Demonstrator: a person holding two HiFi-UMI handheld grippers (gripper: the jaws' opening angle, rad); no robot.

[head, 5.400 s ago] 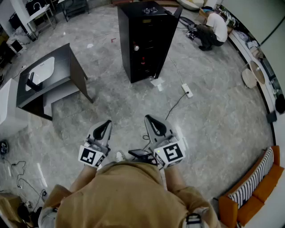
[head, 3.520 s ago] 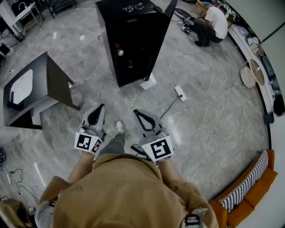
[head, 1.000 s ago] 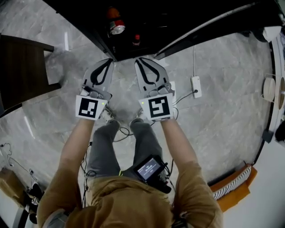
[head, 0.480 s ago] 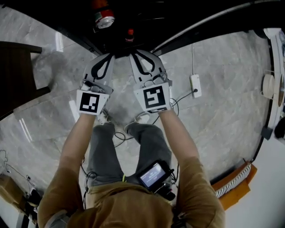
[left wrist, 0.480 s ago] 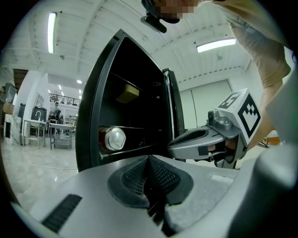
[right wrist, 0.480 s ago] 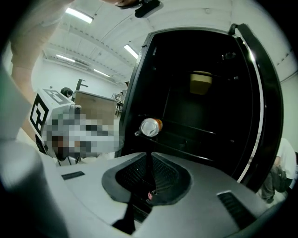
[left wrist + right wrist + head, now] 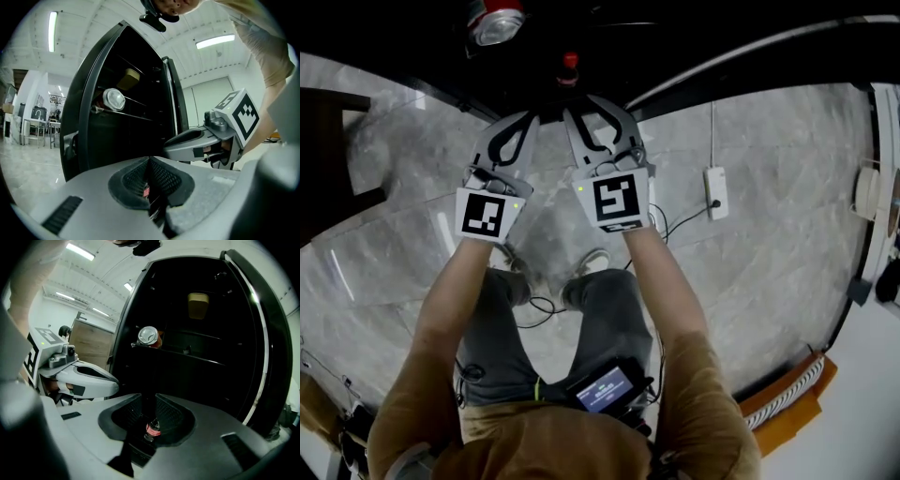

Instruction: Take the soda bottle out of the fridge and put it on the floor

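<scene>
The black fridge (image 7: 412, 37) stands open in front of me. In the head view a small soda bottle with a red cap (image 7: 570, 64) stands low inside it. In the right gripper view that bottle (image 7: 153, 428) shows through the gap between the jaws, farther in and not touched. My right gripper (image 7: 579, 103) reaches to the fridge's mouth and its jaws are opening with nothing between the pads. Beside it on the left, my left gripper (image 7: 529, 116) is shut and empty. A silver-topped can (image 7: 492, 21) lies on a higher shelf.
The fridge door (image 7: 750, 52) swings out to the right. A white power strip (image 7: 715, 192) and its cable lie on the marble floor to the right. A dark table (image 7: 328, 141) stands at the left. A yellowish item (image 7: 198, 305) sits high in the fridge.
Both grippers have moved forward to the fridge opening as the person leaned in. The right gripper's jaws, shut a moment ago, have parted slightly.
</scene>
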